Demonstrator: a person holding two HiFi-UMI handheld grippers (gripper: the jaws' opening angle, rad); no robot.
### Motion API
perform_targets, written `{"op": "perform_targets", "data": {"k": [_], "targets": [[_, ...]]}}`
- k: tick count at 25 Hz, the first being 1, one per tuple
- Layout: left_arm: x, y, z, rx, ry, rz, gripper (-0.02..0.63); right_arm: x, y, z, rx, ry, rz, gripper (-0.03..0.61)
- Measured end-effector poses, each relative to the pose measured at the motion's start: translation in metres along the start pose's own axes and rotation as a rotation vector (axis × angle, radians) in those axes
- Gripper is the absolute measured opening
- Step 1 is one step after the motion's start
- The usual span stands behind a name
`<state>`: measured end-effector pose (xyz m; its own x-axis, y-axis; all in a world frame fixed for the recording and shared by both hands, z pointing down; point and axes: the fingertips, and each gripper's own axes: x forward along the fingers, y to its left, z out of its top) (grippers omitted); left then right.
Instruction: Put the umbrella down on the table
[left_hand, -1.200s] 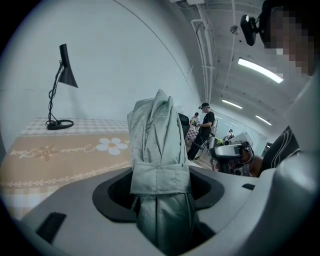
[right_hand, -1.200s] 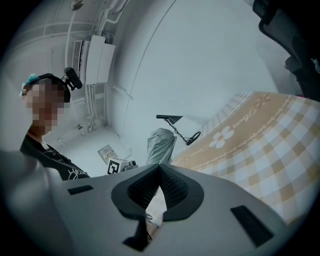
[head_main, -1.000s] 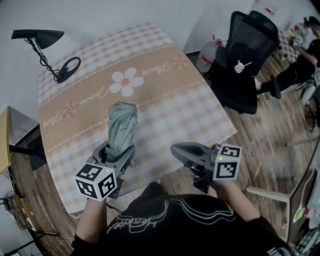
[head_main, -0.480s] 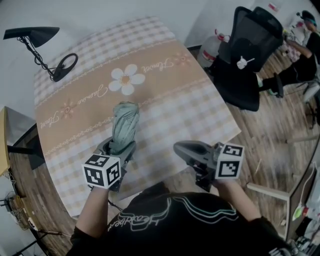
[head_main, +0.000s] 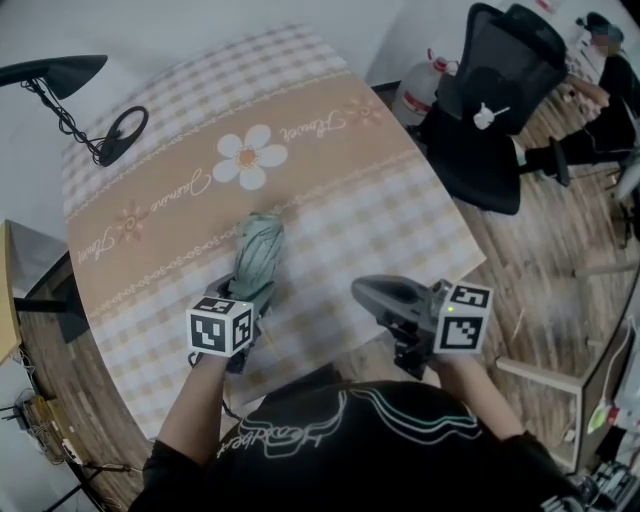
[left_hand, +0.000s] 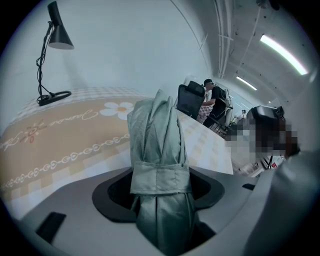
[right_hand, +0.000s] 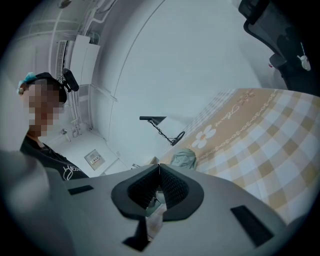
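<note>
A folded sage-green umbrella (head_main: 258, 250), bound by its strap, sticks out forward from my left gripper (head_main: 245, 298), which is shut on its lower part. It slants down over the checked tablecloth (head_main: 330, 170); whether its far end touches the cloth I cannot tell. In the left gripper view the umbrella (left_hand: 157, 145) fills the space between the dark pads of the left gripper (left_hand: 159, 192). My right gripper (head_main: 372, 292) hovers at the table's near edge, to the right of the umbrella, shut with nothing in it. In the right gripper view its ribbed pads meet at the right gripper (right_hand: 159, 187), and the umbrella (right_hand: 184, 159) shows beyond.
A black desk lamp (head_main: 60, 72) with a round base (head_main: 122, 135) stands at the table's far left corner. A black office chair (head_main: 495, 110) and a water bottle (head_main: 418, 98) are off the table's right side. A person (head_main: 600, 60) sits at far right.
My left gripper has sunk toward the table with the umbrella, which now tilts lower over the cloth. The right gripper has hardly shifted.
</note>
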<state>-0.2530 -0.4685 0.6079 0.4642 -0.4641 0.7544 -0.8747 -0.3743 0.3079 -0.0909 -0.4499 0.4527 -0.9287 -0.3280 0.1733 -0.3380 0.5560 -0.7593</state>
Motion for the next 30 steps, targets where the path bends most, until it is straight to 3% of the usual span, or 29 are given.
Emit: {"op": "perform_targets", "data": {"k": [6,15,18,24,27,30], "targets": [[0.018,0.006,-0.017,0.008,0.085,0.036,0.27,-0.002,-0.003,0.005,0.008,-0.011,-0.013,0.012],[0.028,0.009,-0.028,0.108,0.177,0.169,0.278,-0.003,0.0,0.008,0.008,-0.024,-0.004,0.012],[0.03,0.009,-0.027,0.135,0.168,0.191,0.282,-0.006,0.0,0.005,0.007,-0.023,-0.003,0.012],[0.028,0.006,-0.028,0.111,0.17,0.182,0.284,-0.01,0.004,-0.006,0.015,-0.012,0.008,0.012],[0.025,0.002,-0.021,0.074,0.125,0.149,0.328,-0.016,0.004,-0.01,0.018,-0.012,0.006,0.012],[0.011,0.002,-0.01,0.043,0.059,0.132,0.333,-0.022,0.004,-0.013,0.017,-0.015,0.005,0.012]]}}
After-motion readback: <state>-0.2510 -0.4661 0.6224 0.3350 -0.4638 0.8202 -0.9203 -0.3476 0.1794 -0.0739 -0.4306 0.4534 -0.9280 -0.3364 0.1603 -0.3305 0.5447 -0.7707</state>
